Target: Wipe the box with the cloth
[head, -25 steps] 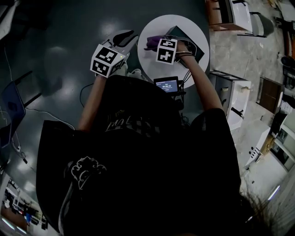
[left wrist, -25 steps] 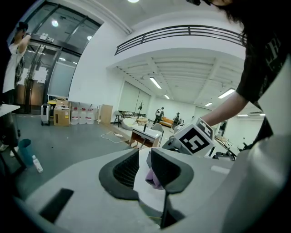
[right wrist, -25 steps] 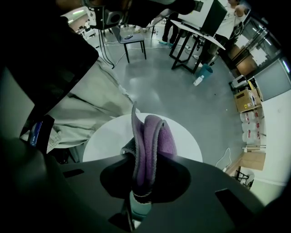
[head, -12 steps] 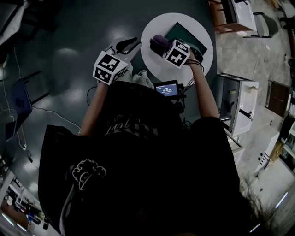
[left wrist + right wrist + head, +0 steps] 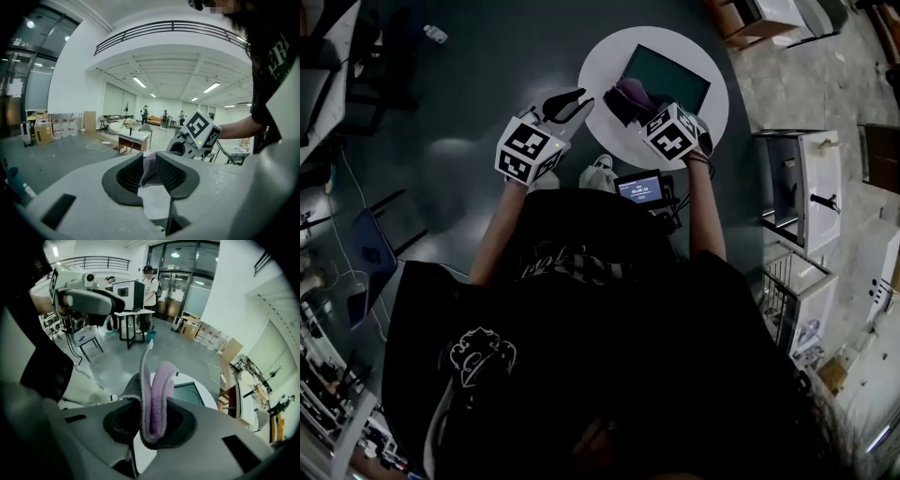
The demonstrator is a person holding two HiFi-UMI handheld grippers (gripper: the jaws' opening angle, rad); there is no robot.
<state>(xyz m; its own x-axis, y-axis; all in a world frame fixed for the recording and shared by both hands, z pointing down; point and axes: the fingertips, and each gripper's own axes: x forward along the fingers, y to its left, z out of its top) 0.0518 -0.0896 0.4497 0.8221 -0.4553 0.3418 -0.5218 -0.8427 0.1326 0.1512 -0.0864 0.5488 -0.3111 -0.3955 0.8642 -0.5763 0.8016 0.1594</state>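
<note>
While right hand-held gripper (image 5: 153,420) clamps cloth (image 5: 158,383) above white table (image 5: 715,114), left hand-held gripper (image 5: 150,169) parted

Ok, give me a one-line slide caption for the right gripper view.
Right gripper shut on a folded purple cloth, with the dark green box on the round white table beyond.

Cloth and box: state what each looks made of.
Cloth: soft lilac fabric, probably terry or microfibre. A nubby pile shows, and it folds softly in the right gripper. Box: dark green, flat, dull top without glare. It could be card or plastic; I can't tell.
</note>
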